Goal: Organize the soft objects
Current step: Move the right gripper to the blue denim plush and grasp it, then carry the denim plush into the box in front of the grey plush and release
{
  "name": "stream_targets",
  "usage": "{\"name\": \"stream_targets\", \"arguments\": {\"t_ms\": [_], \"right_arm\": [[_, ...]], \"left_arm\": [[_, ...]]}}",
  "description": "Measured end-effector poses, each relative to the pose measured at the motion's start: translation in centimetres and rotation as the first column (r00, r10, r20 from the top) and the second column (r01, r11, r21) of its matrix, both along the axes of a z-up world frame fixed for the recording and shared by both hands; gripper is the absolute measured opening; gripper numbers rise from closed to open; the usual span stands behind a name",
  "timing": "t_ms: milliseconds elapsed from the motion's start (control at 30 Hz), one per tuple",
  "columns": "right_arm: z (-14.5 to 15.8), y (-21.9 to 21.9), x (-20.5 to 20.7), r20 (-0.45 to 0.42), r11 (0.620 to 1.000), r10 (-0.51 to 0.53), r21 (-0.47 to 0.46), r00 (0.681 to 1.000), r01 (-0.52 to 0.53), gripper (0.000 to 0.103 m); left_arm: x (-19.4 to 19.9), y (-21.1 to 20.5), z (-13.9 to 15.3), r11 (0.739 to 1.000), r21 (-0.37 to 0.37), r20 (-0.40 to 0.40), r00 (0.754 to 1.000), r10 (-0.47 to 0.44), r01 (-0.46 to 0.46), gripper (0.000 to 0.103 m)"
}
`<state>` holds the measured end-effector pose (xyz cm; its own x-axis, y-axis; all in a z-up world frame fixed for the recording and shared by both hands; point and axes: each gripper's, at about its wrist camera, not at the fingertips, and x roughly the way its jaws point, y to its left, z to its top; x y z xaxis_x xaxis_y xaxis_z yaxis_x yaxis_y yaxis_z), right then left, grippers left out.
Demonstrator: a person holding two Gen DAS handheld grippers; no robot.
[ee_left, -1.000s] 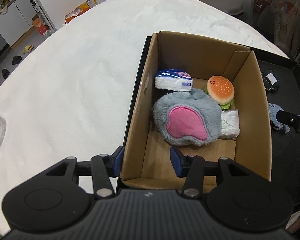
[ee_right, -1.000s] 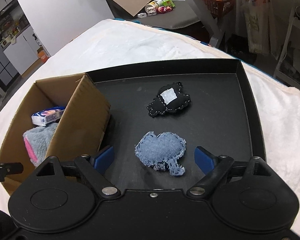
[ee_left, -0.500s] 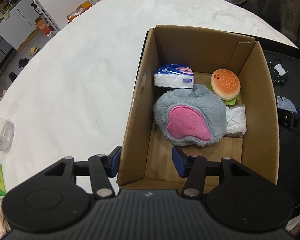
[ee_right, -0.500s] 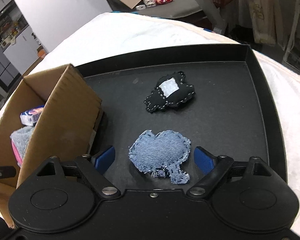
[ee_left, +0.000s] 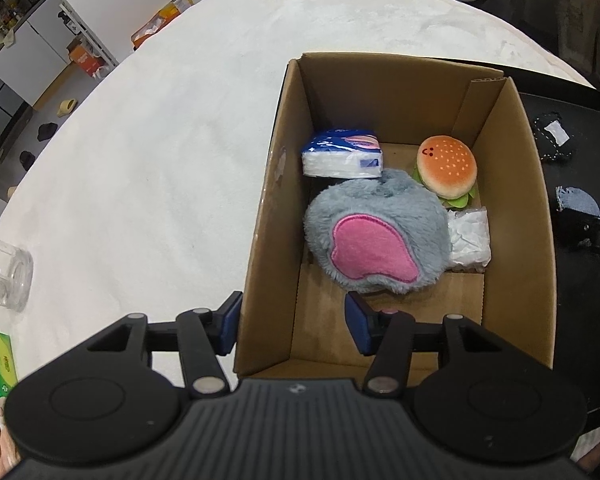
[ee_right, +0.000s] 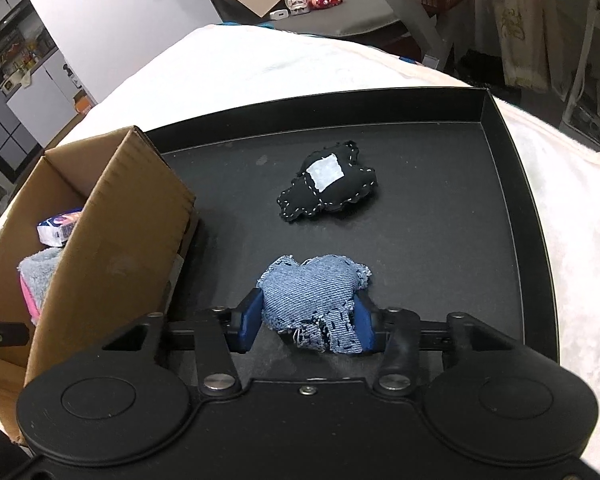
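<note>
A round table under a white fleecy cloth (ee_left: 148,152) carries a black tray (ee_right: 516,184), with a cardboard box (ee_left: 512,208) standing at the tray's left end.

The right gripper (ee_right: 306,322) points steeply down at the tray floor. The denim pouch (ee_right: 312,292) sits right between its blue fingers (ee_right: 249,320); the jaws have just been closing and now press the pouch from both sides, bunching the cloth, with its frayed lower edge hanging toward the camera. Beyond the fingertips, well apart from them, lies a black stitched pouch (ee_right: 328,184) with a white patch, flat on the tray.

The left gripper (ee_left: 294,322) also tilts steeply down, straddling the near left wall of the box: one finger outside, one inside. The jaws stand partly apart; whether the pads pinch the wall I cannot tell.

Inside the box, just past the inner finger, rests a grey plush toy (ee_left: 376,236) with a pink patch. Behind it lie a tissue pack (ee_left: 342,158), a burger toy (ee_left: 446,168) and a crumpled white packet (ee_left: 470,236).
</note>
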<state>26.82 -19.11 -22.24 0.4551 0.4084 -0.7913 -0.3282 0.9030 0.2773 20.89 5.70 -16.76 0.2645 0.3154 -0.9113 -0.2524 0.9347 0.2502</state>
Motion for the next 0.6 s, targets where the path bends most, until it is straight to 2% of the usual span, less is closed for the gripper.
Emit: {"name": "stream_targets", "arguments": {"t_ms": [433, 600], "right_arm": [[2.0, -0.6, -0.6, 0.035, 1.000, -0.001, 0.012, 0.999, 0.001, 0.046], [3.1, -0.7, -1.0, 0.054, 1.000, 0.000, 0.023, 0.999, -0.001, 0.046]], "left_arm": [[-0.8, -0.1, 1.0, 0.999, -0.026, 0.045, 0.999, -0.021, 0.022, 0.055], [-1.1, -0.2, 1.4, 0.999, -0.022, 0.070, 0.997, -0.039, 0.041, 0.070]]}}
